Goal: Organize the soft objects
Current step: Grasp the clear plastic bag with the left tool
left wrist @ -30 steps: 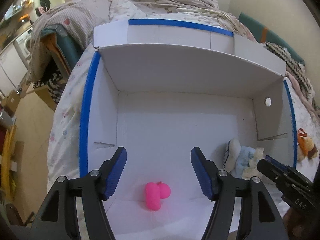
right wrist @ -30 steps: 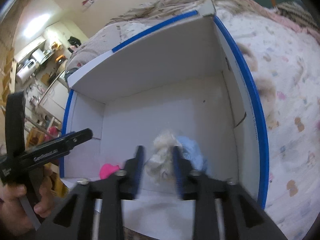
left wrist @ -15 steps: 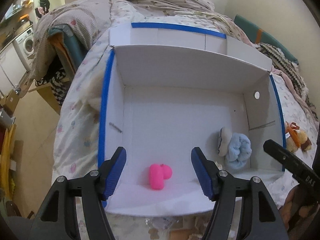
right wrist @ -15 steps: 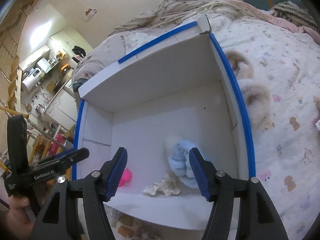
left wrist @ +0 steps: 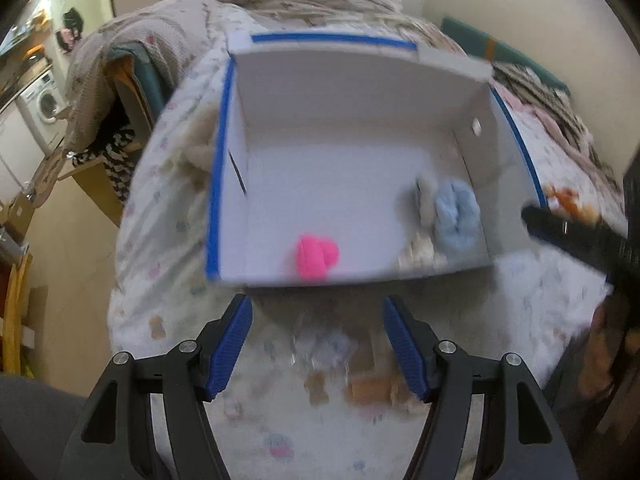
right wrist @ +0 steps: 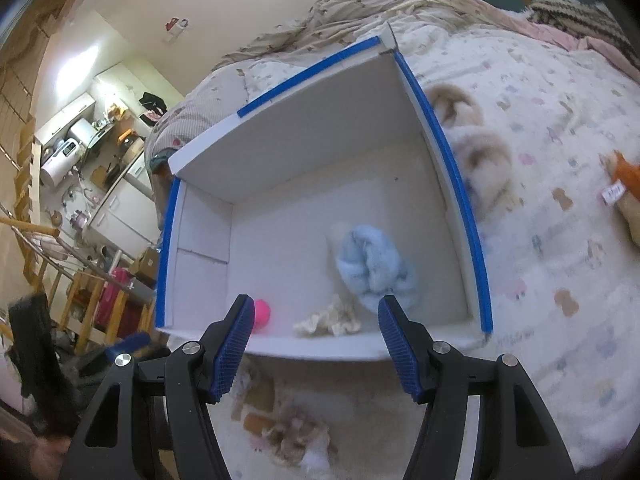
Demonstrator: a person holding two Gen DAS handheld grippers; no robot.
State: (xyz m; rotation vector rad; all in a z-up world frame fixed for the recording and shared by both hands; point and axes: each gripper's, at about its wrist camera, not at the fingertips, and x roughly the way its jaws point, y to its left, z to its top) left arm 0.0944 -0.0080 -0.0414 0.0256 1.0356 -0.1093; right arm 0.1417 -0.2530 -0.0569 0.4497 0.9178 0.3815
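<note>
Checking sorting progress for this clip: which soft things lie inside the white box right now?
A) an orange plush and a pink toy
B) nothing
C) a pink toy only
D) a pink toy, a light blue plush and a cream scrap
D: the white box holds the pink toy, the light blue plush and the cream scrap.

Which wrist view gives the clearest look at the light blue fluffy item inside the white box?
The right wrist view: the light blue fluffy item sits near frame centre, sharp, its folds visible on the white box floor. In the left wrist view it appears smaller, off to the right and motion-blurred.
</note>
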